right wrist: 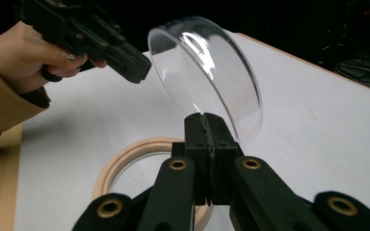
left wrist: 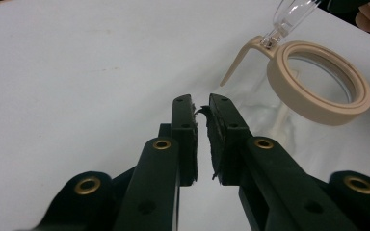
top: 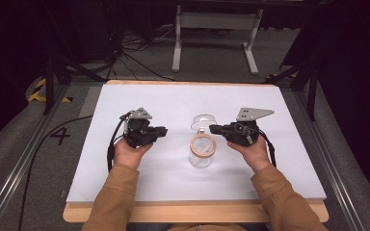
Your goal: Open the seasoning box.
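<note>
- Right gripper (right wrist: 207, 126) has its jaws pressed together on the rim of a clear lid (right wrist: 212, 72), which stands tilted open above the jar (top: 202, 153).
- Jar is clear glass with a beige ring (left wrist: 318, 79) round its mouth and a beige hinge arm (left wrist: 238, 60); it sits mid-table between the grippers.
- Left gripper (left wrist: 200, 108) points at the jar from just beside it, jaws a narrow slit apart, holding nothing.
- Both hands (top: 131, 153) hold level, forearms in tan sleeves (top: 118, 192).
- Table (top: 173, 96) lies bare all round the jar, edges well apart.
</note>
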A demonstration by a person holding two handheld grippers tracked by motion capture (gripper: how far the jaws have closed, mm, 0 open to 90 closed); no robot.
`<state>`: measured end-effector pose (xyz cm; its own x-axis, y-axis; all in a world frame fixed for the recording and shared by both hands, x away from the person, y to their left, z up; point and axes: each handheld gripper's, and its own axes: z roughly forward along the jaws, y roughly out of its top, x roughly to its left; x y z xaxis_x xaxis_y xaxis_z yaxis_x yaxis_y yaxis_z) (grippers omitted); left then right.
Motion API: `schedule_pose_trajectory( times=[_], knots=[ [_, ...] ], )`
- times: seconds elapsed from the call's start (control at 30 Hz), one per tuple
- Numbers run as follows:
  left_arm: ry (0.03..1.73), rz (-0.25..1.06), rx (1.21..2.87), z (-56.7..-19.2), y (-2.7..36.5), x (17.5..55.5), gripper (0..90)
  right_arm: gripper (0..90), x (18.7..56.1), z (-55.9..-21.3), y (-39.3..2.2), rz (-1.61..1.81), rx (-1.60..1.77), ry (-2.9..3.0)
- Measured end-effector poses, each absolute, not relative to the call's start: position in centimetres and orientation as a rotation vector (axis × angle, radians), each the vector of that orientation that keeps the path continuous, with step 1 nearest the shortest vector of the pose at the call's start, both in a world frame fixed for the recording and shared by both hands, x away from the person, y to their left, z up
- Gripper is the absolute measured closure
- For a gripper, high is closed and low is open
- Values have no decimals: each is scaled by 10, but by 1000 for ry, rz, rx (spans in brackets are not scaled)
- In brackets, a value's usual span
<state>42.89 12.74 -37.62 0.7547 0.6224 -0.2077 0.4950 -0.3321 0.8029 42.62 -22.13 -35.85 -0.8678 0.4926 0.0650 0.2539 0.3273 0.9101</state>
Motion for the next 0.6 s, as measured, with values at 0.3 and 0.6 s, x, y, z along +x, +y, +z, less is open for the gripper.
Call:
schedule_pose_trajectory(
  times=[0.3, 0.6],
  knots=[
    [847, 146, 2009, -378, 127, 430, 811, 891, 430, -361, -226, 1536, 737, 2352],
    [825, 122, 2002, -377, 126, 433, 811, 894, 425, -384, -234, 1308, 794, 2459]
  ],
)
